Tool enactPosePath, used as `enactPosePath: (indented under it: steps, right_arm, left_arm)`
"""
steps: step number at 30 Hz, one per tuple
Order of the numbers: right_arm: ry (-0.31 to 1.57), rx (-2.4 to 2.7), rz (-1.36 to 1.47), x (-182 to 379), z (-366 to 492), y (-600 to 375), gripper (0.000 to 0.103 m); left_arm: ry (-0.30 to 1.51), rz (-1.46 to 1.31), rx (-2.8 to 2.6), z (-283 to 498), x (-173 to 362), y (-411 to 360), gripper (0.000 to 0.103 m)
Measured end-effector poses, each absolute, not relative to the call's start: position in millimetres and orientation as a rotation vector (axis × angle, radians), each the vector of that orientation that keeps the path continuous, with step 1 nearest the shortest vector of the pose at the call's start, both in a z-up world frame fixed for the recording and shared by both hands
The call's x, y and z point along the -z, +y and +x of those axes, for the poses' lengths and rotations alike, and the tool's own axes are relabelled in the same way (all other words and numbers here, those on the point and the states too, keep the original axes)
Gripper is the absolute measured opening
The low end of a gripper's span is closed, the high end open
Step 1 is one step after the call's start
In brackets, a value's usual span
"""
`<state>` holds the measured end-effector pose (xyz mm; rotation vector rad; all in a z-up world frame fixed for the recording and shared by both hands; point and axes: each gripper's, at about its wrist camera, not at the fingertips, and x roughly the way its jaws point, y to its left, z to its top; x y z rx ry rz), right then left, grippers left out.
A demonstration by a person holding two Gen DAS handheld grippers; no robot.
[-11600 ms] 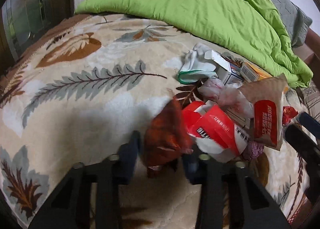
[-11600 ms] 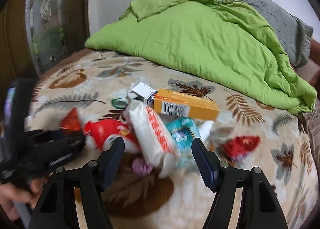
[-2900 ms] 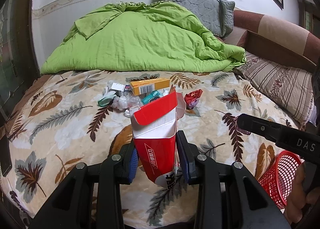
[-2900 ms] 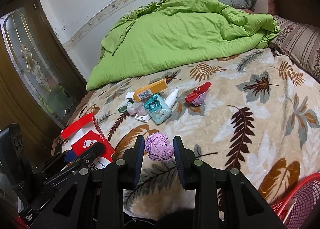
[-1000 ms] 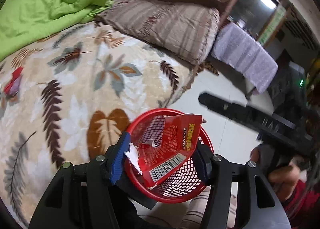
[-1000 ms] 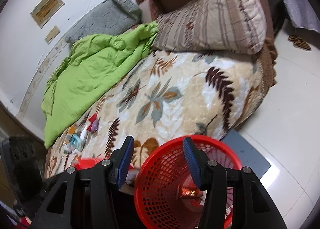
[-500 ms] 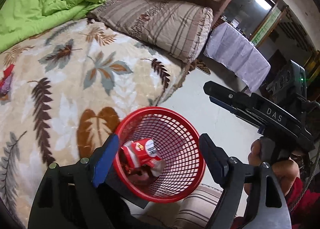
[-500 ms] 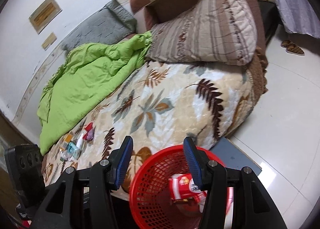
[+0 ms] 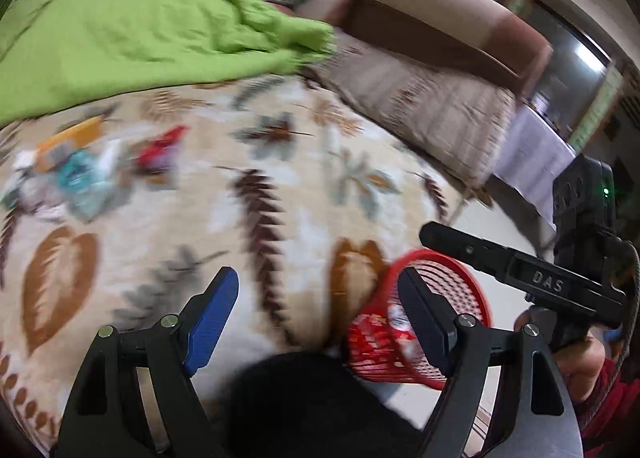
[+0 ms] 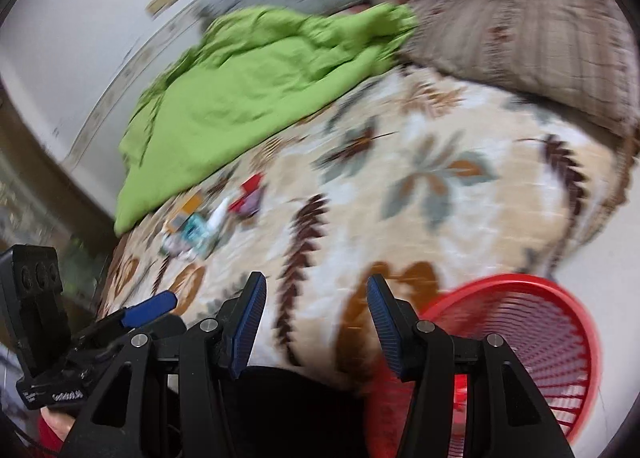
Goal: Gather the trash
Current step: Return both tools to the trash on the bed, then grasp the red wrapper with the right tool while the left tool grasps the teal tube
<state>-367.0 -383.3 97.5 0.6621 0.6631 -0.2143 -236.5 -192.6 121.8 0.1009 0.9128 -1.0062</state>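
Covering the bed, a leaf-patterned blanket (image 9: 280,217) holds scattered trash (image 9: 80,173).

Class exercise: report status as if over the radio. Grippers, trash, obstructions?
Left gripper open, empty; right gripper open, empty. Trash pile on the bed near the green quilt; red basket on the floor beside the bed. Nothing in the way.

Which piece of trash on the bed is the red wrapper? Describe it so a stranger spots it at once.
Start at the green quilt heaped at the bed's head. Below its edge, litter lies clustered on the leaf-patterned blanket. The red wrapper sits at the cluster's end, slightly apart, the only bright red piece there.
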Motion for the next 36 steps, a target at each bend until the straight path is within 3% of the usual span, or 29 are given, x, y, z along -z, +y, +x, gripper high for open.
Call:
enactPosePath:
  steps: [14, 29, 30, 31, 33, 36]
  right_arm:
    - [0.800, 0.064, 0.566, -78, -188, -328, 0.059]
    - [0.885, 0.184, 0.629, -19, -31, -359, 0.060]
    - [0.892, 0.182, 0.635, -14, -26, -361, 0.058]
    - [0.899, 0.172, 0.647, -10, -22, -362, 0.042]
    - [0.924, 0.138, 0.683, -2, -18, -360, 0.028]
    - [0.929, 0.070, 0.690, 1, -20, -342, 0.022]
  left_arm:
    - [0.964, -0.164, 0.635, -129, -97, -62, 0.081]
    - [0.998, -0.213, 0.545, -81, -73, -42, 0.081]
    - [0.999, -0.210, 0.543, -79, -71, -42, 0.081]
    - [1.000, -0.207, 0.541, -77, -69, -42, 0.081]
    - [1.002, -0.201, 0.537, -74, -67, -42, 0.081]
    - [1.005, -0.206, 0.530, -70, -64, -41, 0.081]
